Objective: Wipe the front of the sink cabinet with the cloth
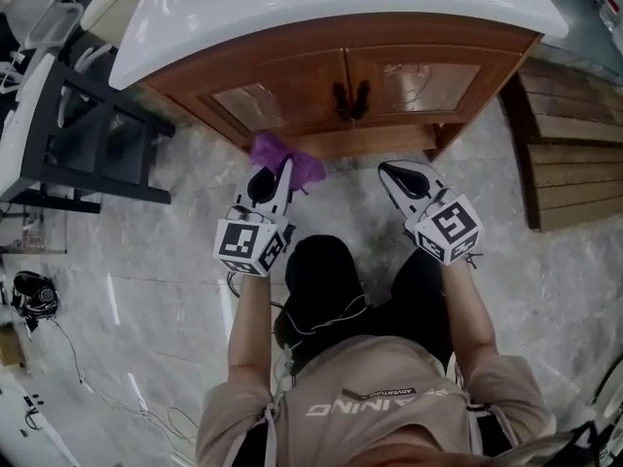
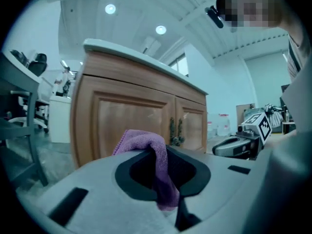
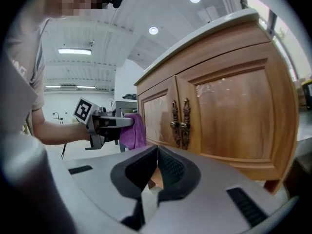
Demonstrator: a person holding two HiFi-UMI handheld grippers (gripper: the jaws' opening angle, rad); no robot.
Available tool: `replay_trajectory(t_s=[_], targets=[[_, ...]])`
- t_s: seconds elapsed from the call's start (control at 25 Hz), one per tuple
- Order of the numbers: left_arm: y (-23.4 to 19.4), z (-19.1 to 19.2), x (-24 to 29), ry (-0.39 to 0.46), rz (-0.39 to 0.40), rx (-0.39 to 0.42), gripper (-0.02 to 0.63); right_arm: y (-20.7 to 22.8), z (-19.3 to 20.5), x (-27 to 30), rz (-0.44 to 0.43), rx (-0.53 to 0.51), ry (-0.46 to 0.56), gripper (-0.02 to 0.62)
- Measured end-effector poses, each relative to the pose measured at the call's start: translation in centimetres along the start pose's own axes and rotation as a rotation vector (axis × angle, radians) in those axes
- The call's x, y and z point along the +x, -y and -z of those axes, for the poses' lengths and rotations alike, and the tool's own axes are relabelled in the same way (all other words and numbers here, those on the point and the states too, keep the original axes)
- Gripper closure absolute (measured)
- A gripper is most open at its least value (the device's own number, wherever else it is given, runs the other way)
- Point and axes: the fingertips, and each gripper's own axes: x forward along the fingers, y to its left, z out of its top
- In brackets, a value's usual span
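Left gripper (image 1: 280,169) pinches cloth (image 1: 268,150) near cabinet (image 1: 428,81), black stand (image 1: 107,159) alongside.

A grey marble-pattern floor (image 1: 146,251) lay beneath a black metal frame (image 1: 117,95) at left and stacked wooden slats (image 1: 579,144) at right, with a small black device (image 1: 34,295) on the tiles (round ceiling lights (image 2: 161,29) glowed overhead).

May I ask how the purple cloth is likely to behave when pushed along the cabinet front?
Probably floppy: the purple cloth droops from the shut left gripper. Likely light, since its free end sits bunched upward. It may crumple against the cabinet door.
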Motion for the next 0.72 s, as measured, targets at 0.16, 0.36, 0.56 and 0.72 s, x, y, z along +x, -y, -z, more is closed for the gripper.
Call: replay_trajectory(t_s=[0.16, 0.36, 0.56, 0.72], targets=[[-7.3, 1.9, -3.5, -0.002, -0.229, 0.056, 0.569, -2.3, -0.8, 3.5, -0.091, -0.076, 0.010, 0.583], [-13.6, 3.5, -4.5, 0.012, -0.376, 0.082, 0.569, -4.6, -1.3, 6.0, -0.152, -0.120, 0.001, 0.583], [-16.1, 6.1, -2.7, -0.020, -0.430, 0.052, 0.569, -6.0, -2.2, 7.7, -0.148, -0.109, 0.032, 0.583], [-16.7, 7.9, -1.1, -0.050, -0.439, 0.061, 0.569, -7.6, -2.6, 8.8, -0.161, -0.097, 0.041, 0.583]])
